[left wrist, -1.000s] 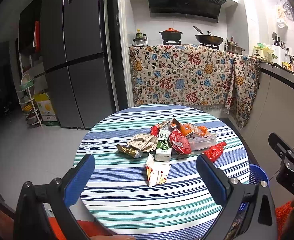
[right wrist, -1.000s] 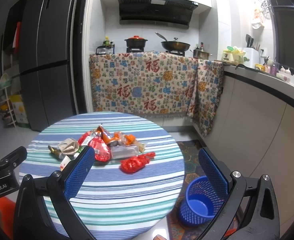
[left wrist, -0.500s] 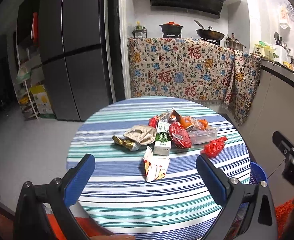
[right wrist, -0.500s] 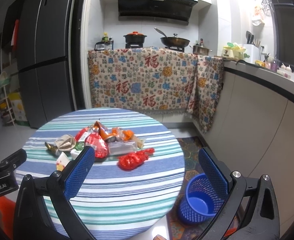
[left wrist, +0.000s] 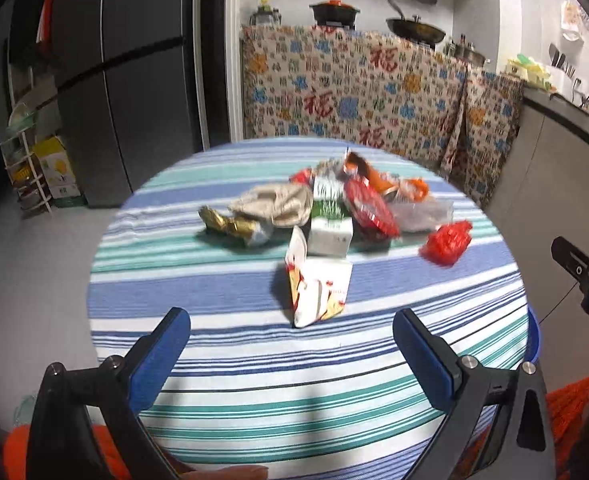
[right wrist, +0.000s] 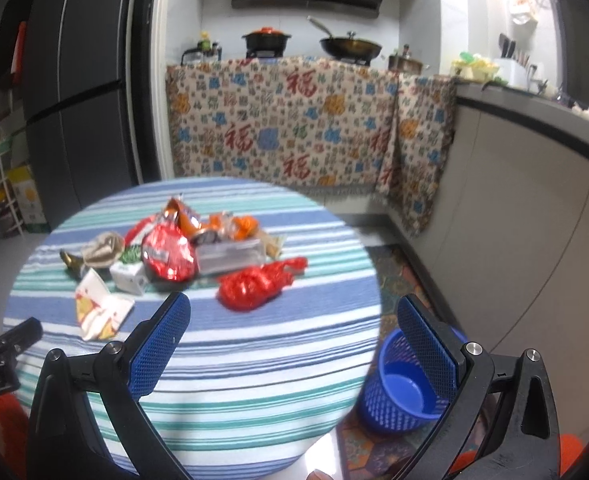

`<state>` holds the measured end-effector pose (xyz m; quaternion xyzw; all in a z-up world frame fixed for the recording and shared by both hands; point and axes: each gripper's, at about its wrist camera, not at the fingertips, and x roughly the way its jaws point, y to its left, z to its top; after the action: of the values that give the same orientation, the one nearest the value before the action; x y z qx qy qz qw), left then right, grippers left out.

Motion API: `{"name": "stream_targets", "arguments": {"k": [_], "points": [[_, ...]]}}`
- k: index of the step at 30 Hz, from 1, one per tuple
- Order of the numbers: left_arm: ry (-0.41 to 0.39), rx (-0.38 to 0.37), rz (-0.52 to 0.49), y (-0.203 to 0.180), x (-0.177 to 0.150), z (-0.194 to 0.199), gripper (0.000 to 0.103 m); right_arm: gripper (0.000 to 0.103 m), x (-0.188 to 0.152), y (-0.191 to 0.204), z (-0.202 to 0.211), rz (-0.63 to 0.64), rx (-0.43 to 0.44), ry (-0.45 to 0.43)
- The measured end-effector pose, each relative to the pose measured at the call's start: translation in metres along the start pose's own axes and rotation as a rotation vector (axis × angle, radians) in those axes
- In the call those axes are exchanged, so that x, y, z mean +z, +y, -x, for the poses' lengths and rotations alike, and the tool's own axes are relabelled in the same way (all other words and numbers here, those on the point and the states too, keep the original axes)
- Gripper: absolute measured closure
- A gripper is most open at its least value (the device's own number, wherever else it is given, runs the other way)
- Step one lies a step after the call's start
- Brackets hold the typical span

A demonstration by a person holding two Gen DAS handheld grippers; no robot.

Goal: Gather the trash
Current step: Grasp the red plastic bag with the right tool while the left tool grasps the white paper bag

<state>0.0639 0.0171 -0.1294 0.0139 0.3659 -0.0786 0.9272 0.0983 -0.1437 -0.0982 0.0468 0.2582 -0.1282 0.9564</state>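
A heap of trash lies on the round striped table (left wrist: 254,360): a white and red snack wrapper (left wrist: 318,288) nearest me, a green and white carton (left wrist: 330,228), a crumpled beige bag (left wrist: 278,204), a gold wrapper (left wrist: 230,224), a shiny red packet (left wrist: 370,208) and a red crumpled bag (left wrist: 446,242) at the right. My left gripper (left wrist: 290,344) is open, above the table's near part, short of the snack wrapper. My right gripper (right wrist: 294,332) is open over the table's right side, near the red crumpled bag (right wrist: 256,286). A blue mesh bin (right wrist: 402,392) stands on the floor, right of the table.
A dark fridge (left wrist: 134,80) stands at the back left, with a wire rack (left wrist: 26,172) and a box beside it. A patterned cloth (right wrist: 294,128) hangs over the stove counter behind the table. A grey counter (right wrist: 534,200) runs along the right wall. A patterned mat (right wrist: 394,264) lies under the bin.
Both grippers have moved forward toward the table, so the trash heap looks larger and nearer. Both stay open with nothing held.
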Motion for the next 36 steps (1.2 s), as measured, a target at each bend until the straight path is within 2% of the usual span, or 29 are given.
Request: {"name": "stream_targets", "arguments": {"k": [4, 14, 18, 22, 25, 30, 36], "points": [[0.041, 0.003, -0.014, -0.003, -0.007, -0.023, 0.000, 0.000, -0.014, 0.004, -0.024, 0.006, 0.029, 0.054], [0.156, 0.042, -0.049, -0.016, -0.019, -0.076, 0.000, 0.000, -0.046, -0.001, -0.091, -0.016, 0.099, 0.261], [0.180, 0.070, -0.050, -0.016, -0.019, -0.093, 0.000, 0.000, -0.052, 0.009, -0.109, 0.021, 0.120, 0.313], [0.190, 0.059, -0.028, -0.012, -0.017, -0.098, 0.000, 0.000, -0.057, 0.020, -0.126, 0.067, 0.141, 0.368], [0.197, 0.041, -0.012, -0.009, -0.014, -0.102, 0.000, 0.000, -0.056, 0.024, -0.132, 0.079, 0.153, 0.377], [0.189, 0.061, 0.004, -0.005, -0.006, -0.110, 0.000, 0.000, -0.050, 0.028, -0.142, 0.098, 0.174, 0.395], [0.202, 0.068, 0.018, -0.001, 0.003, -0.118, 0.000, 0.000, -0.036, 0.034, -0.164, 0.108, 0.187, 0.379]]}}
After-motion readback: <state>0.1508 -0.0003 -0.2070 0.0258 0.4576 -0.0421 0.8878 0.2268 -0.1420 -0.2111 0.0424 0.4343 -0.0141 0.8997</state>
